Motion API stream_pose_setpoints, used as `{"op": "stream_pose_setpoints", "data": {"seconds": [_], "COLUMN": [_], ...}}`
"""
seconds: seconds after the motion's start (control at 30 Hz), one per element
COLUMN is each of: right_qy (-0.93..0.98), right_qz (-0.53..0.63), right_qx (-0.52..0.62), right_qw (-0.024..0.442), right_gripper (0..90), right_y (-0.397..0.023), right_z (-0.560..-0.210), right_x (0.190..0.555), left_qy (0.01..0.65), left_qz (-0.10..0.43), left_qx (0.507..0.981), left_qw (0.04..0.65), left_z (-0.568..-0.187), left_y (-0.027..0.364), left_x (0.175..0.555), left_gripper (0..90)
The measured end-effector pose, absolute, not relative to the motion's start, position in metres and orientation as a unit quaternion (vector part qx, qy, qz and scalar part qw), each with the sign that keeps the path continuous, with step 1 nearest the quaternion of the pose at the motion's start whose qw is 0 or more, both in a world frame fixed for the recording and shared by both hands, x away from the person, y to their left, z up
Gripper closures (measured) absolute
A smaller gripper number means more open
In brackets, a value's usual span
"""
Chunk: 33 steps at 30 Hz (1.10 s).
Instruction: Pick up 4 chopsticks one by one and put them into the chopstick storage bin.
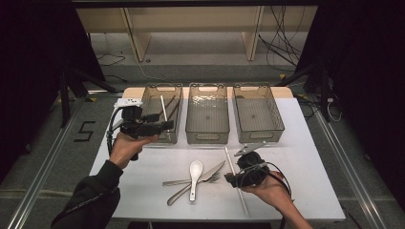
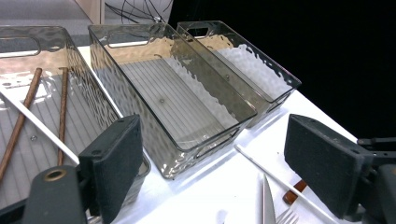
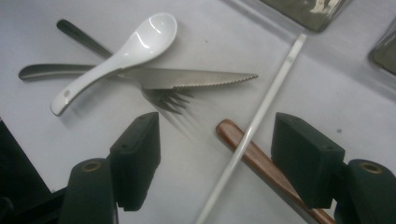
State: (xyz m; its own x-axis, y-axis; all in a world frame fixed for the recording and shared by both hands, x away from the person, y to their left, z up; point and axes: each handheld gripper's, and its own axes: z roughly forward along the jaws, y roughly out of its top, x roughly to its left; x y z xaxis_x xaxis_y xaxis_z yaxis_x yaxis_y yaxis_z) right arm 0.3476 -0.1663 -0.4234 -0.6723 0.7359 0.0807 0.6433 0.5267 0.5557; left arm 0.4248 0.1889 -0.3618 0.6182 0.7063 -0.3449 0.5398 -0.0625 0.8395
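Right claw (image 3: 217, 161) low — astride chopsticks (image 3: 261, 105), seemingly.

Beyond the work in hand: a white spoon (image 1: 195, 170) lying across a knife (image 1: 210, 172) and fork (image 1: 191, 187), plus two empty bins, middle (image 1: 207, 136) and right (image 1: 260, 135).
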Motion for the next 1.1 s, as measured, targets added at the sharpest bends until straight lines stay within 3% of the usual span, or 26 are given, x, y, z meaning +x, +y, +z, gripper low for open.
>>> {"op": "stream_pose_setpoints", "data": {"seconds": [0.53, 1.1], "right_qy": [0.878, 0.885], "right_qz": [0.226, 0.190], "right_qx": [0.418, 0.424], "right_qw": [0.062, 0.034], "right_gripper": [44.8, 55.9], "right_y": [-0.173, -0.170], "right_z": [-0.441, -0.455], "right_x": [0.354, 0.358], "left_qy": [0.411, 0.414], "left_qz": [0.082, 0.087], "left_qx": [0.740, 0.745], "left_qw": [0.525, 0.516], "left_z": [-0.393, -0.404], "left_y": [0.187, 0.192], "left_x": [0.387, 0.373], "left_gripper": [17.3, 16.1]}}
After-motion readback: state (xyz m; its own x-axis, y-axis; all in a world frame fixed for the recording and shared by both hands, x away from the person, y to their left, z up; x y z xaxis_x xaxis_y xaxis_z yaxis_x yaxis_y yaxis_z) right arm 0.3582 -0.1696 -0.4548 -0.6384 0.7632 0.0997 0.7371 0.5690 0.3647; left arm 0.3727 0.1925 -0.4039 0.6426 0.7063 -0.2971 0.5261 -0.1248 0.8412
